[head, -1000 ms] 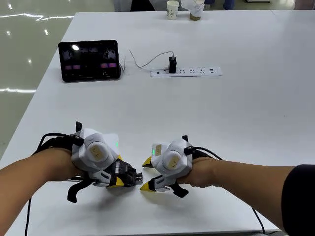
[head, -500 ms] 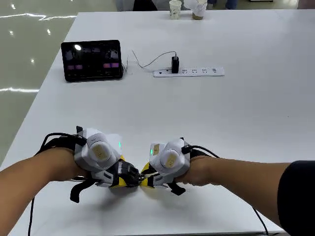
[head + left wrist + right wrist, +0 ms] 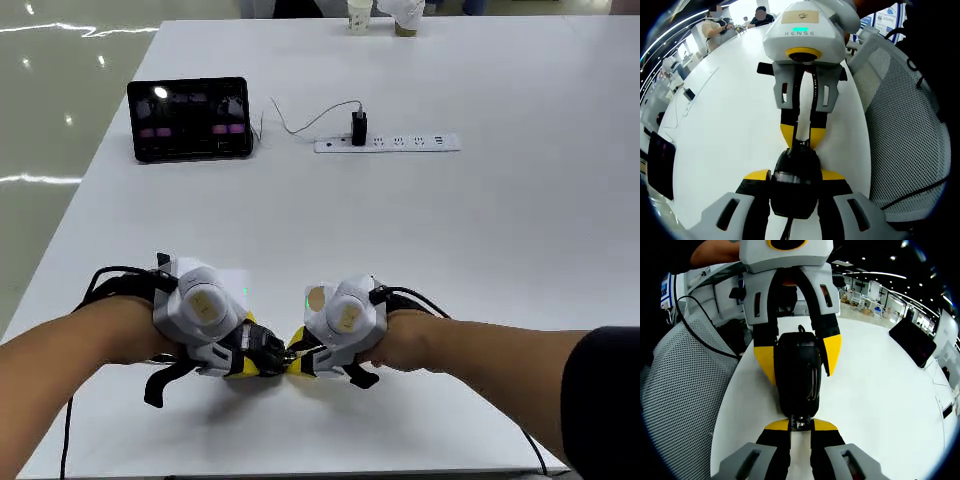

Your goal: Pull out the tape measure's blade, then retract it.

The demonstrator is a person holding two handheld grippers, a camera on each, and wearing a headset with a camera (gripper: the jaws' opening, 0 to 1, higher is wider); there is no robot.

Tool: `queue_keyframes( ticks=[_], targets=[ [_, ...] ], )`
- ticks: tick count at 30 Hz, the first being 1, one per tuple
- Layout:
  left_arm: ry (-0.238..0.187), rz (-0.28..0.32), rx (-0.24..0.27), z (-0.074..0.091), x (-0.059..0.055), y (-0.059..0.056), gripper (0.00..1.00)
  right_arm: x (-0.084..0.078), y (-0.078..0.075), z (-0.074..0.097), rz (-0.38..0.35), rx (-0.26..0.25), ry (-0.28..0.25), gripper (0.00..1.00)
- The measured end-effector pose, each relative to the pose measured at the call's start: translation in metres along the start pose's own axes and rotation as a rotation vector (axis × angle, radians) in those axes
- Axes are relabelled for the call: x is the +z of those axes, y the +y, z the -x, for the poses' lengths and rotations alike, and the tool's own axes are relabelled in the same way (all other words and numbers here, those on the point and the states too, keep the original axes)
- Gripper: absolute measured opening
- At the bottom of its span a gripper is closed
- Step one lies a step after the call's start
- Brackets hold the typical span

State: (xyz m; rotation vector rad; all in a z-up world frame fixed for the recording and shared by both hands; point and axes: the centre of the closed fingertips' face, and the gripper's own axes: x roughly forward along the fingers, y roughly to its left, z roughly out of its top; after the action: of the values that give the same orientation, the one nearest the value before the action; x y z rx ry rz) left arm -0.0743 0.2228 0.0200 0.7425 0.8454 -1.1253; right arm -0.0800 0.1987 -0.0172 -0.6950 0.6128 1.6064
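A black tape measure sits low over the white table, near its front edge. My left gripper is shut on the case, yellow fingertips on either side of the tape measure. My right gripper faces it from the right and is shut on the blade's end hook at the case mouth. The right gripper view has the tape measure held upright between the left gripper's fingertips. No length of blade is visible between the case and the hook.
A dark tablet stands at the far left. A white power strip with a black charger and thin cable lies mid-table. Paper cups stand at the far edge. A mesh chair is just off the table's front edge.
My right gripper, open a second ago, has moved left to the tape measure and shut on the blade's hook. The left gripper has kept its hold on the case.
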Motion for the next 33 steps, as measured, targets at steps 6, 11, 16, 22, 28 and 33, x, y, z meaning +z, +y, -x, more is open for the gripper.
queue_keyframes(
  ticks=[6,11,16,22,28,33],
  targets=[
    [-0.005,0.002,-0.001,0.000,0.000,0.000,0.30,-0.001,0.000,0.001,0.003,0.006,0.007,0.11],
    [-0.002,0.005,-0.002,0.000,0.000,0.000,0.31,-0.001,0.000,0.002,-0.005,0.004,0.003,0.10],
    [-0.002,0.011,-0.001,0.000,0.000,0.001,0.31,-0.005,-0.001,0.005,-0.007,0.007,0.010,0.10],
    [0.000,0.014,-0.004,0.000,0.000,0.000,0.31,-0.007,0.000,0.009,-0.016,0.008,0.012,0.10],
    [0.002,0.016,-0.002,0.000,0.000,0.000,0.31,-0.010,0.000,0.012,-0.016,0.012,0.018,0.10],
    [0.003,0.018,-0.003,0.000,0.000,0.000,0.31,-0.012,0.000,0.013,-0.016,0.010,0.022,0.10]
  ],
)
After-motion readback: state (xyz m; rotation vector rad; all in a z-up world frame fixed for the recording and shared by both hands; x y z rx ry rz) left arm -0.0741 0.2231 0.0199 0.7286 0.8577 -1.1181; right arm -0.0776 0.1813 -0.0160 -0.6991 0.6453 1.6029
